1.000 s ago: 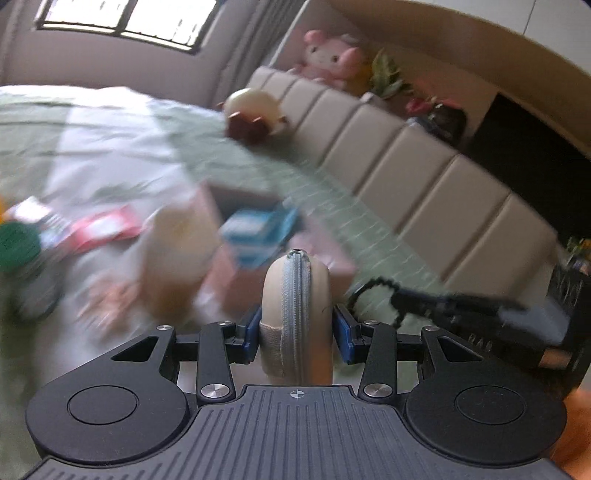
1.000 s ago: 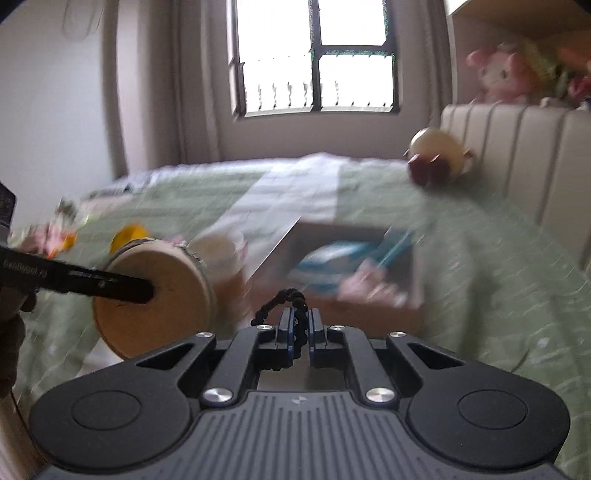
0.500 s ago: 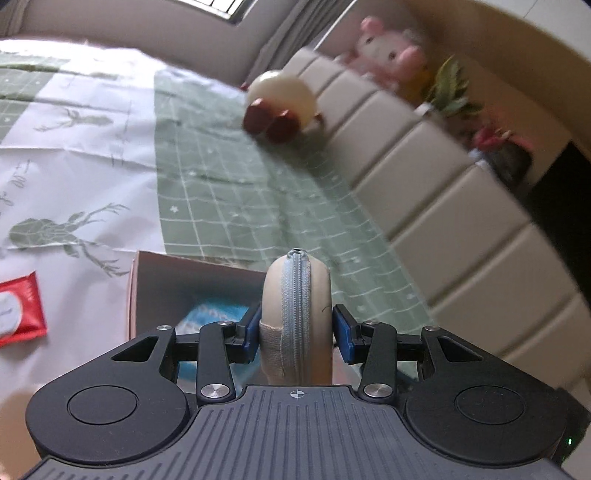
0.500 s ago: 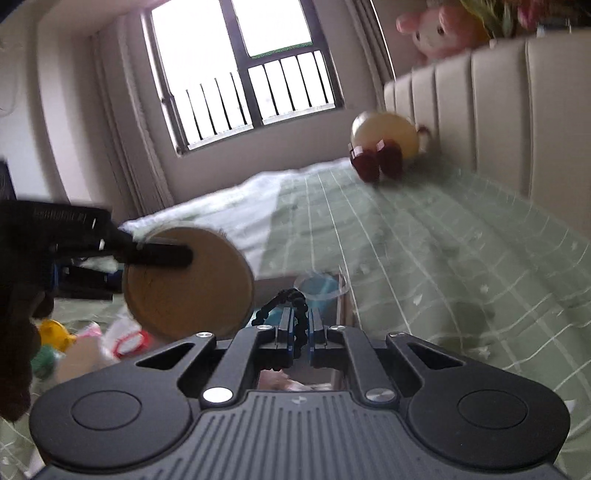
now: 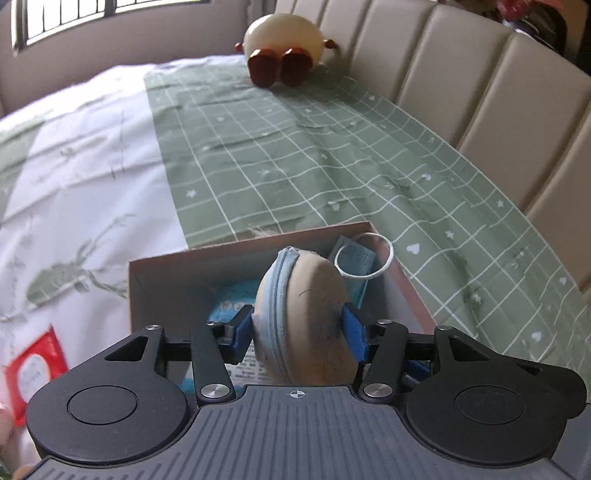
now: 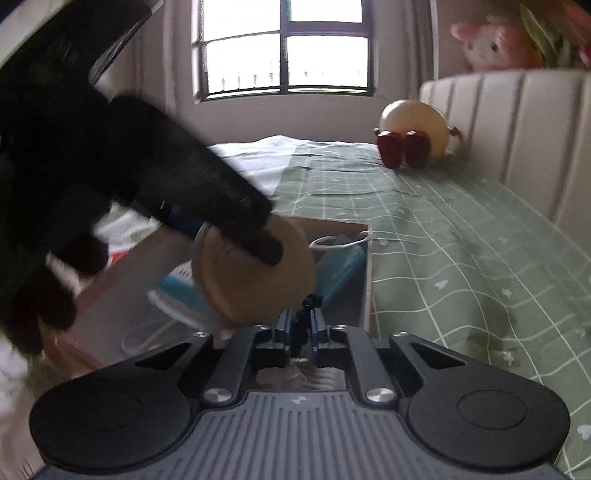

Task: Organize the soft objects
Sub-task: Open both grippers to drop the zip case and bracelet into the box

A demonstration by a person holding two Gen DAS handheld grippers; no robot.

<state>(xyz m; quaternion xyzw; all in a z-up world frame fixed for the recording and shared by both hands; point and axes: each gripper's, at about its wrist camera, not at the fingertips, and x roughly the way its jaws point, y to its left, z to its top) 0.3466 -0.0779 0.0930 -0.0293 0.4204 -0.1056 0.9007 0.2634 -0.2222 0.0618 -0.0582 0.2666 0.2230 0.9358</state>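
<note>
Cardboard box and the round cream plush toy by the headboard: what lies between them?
Only bare green checked bedspread between cardboard box and plush toy, clearest in the left wrist view.

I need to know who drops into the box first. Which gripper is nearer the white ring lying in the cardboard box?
Left, by my reading. The left gripper holds the round pouch over the box, just short of the white ring. The right gripper hangs at the box's near edge.

Window (image 6: 284, 55) backlight glaring (fisheye-warped edges); foreground blurred.
</note>
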